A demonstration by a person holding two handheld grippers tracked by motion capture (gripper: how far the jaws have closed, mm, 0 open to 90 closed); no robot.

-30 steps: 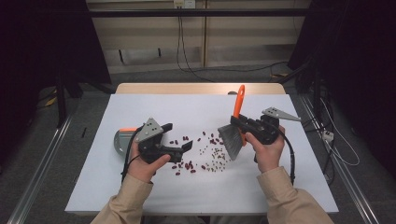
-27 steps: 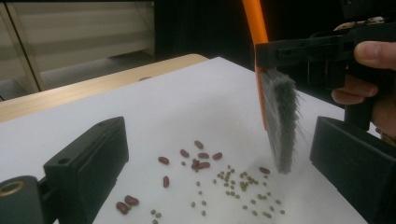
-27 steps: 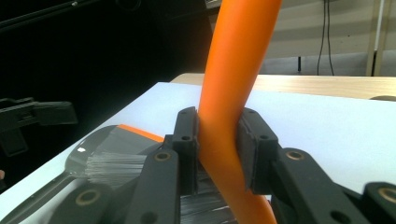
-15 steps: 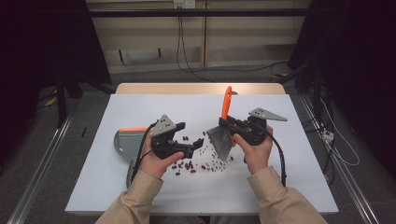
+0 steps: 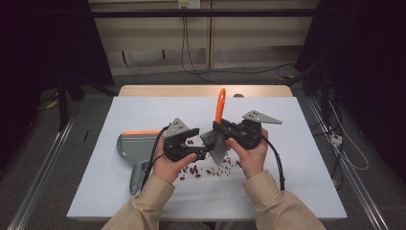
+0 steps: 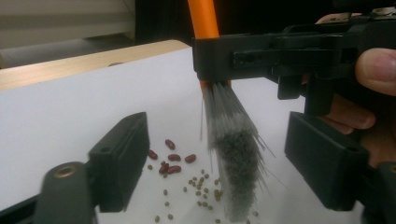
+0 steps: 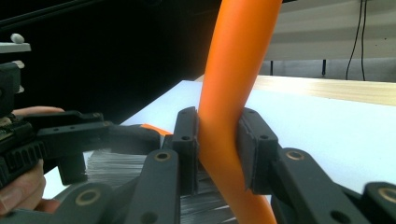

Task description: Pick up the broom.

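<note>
A brush with an orange handle [image 5: 220, 103] and grey bristles [image 5: 215, 143] stands upright over the middle of the white table. My right gripper [image 5: 219, 127] is shut on the handle [image 7: 224, 116] just above the bristles. My left gripper [image 5: 203, 153] is open, its jaws on either side of the hanging bristles [image 6: 233, 154] without touching them. Red beans [image 6: 170, 157] and small green ones [image 6: 201, 184] lie scattered on the table below the brush, also visible from above as red beans [image 5: 196, 171]. A grey dustpan [image 5: 136, 146] with an orange edge lies flat to the left.
The white tabletop [image 5: 297, 158] has free room at right and at the far side, where a wooden strip [image 5: 201, 91] runs along its edge. Metal rails and cables lie on the dark floor around the table.
Both hands have drawn together at the table's middle. The right gripper carried the brush leftward, and the left gripper moved right until its open jaws flank the bristles.
</note>
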